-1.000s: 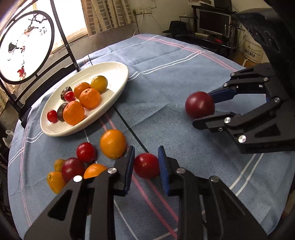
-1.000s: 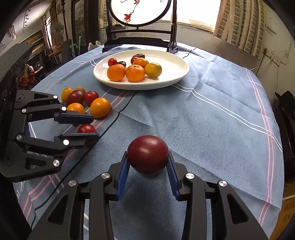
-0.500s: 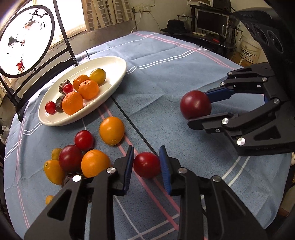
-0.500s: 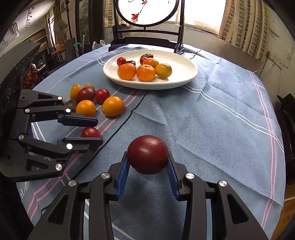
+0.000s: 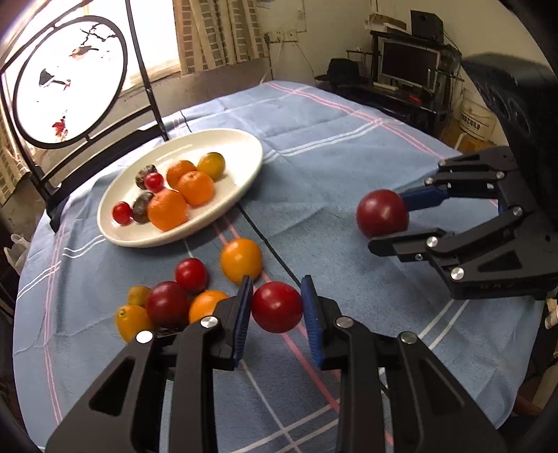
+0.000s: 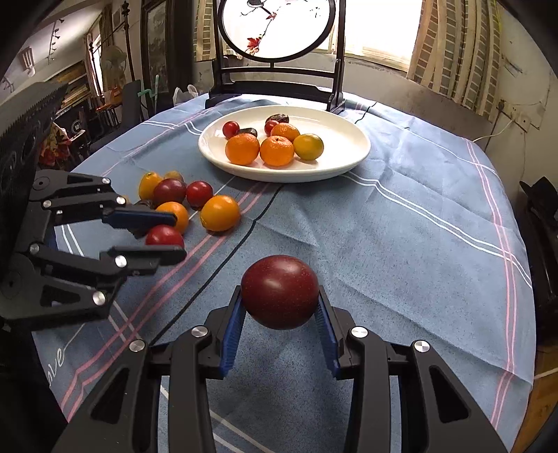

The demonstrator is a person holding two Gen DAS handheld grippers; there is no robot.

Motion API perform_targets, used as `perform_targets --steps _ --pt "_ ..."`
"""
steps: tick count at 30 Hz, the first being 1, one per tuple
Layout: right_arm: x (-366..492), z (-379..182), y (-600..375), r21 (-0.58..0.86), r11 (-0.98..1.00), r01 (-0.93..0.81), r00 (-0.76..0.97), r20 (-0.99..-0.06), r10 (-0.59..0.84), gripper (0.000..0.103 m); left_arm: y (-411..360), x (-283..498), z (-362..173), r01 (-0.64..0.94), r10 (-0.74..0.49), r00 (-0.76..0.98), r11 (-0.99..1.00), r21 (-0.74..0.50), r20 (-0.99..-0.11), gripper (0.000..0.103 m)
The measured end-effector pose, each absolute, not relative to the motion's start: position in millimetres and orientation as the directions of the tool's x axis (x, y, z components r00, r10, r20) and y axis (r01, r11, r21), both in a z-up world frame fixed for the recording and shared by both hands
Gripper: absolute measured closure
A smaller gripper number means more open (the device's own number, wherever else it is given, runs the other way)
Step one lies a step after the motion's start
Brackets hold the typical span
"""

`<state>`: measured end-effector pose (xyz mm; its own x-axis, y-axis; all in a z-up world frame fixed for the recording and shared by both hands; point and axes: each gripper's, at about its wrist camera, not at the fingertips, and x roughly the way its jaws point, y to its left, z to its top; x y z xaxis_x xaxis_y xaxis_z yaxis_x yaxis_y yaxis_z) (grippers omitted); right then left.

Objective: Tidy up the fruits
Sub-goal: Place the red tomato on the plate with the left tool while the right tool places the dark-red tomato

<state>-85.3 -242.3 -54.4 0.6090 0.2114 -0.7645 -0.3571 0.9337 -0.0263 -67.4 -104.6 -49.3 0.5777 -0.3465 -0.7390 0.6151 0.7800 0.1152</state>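
My left gripper (image 5: 277, 303) is shut on a small red tomato (image 5: 276, 306), held just above the blue cloth; the right wrist view shows the same gripper (image 6: 171, 235) at the left with the tomato (image 6: 164, 236) between its pads. A large dark red plum (image 6: 279, 292) sits clamped in my right gripper (image 6: 279, 306), lifted off the table; in the left wrist view that plum (image 5: 382, 213) is at the right. The white oval plate (image 6: 348, 139) at the far side holds oranges, small tomatoes and dark fruits.
A loose cluster of fruit lies on the cloth left of centre: an orange (image 6: 219, 213), another orange (image 6: 174, 214), a red tomato (image 6: 199, 193), a dark plum (image 6: 170, 191), yellow fruits (image 6: 149, 184). A round screen on a black stand (image 6: 279, 31) rises behind the plate.
My left gripper has risen and drawn back with the red tomato, so the plate and loose fruit sit farther off. The right gripper keeps the plum in the same place.
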Motion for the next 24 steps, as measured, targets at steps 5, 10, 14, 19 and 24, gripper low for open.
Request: perform_targets --steps 5,10,14,19,24 --pt "-80.1 -29.6 -231.1 -0.036 0.926 -0.377 0.648 -0.724 0.236 0.063 -73.1 -50.2 -14.7 0.509 -0.303 0.672 0.851 0.126 -0.675 0.075" --pt "-62.7 -3.3 -216.9 -0.039 0.919 -0.391 0.686 -0.679 0.263 0.063 -54.6 -29.0 11.5 0.409 -0.229 0.748 0.898 0.161 -0.623 0.075" --pt "-40.6 10.4 -207.3 -0.036 0.919 -0.392 0.700 -0.660 0.273 0.063 -46.0 -5.8 23.7 0.372 -0.215 0.766 0.917 0.144 -0.606 0.075" --pt "-11.3 15.3 -201.5 -0.035 0.923 -0.384 0.703 -0.659 0.267 0.063 -49.8 23.9 22.2 0.353 -0.191 0.774 0.922 0.160 -0.604 0.075" --pt "22.3 10.3 -204.4 -0.022 0.934 -0.357 0.695 -0.674 0.250 0.063 -56.2 51.0 13.1 0.352 -0.186 0.762 0.923 0.156 -0.620 0.075"
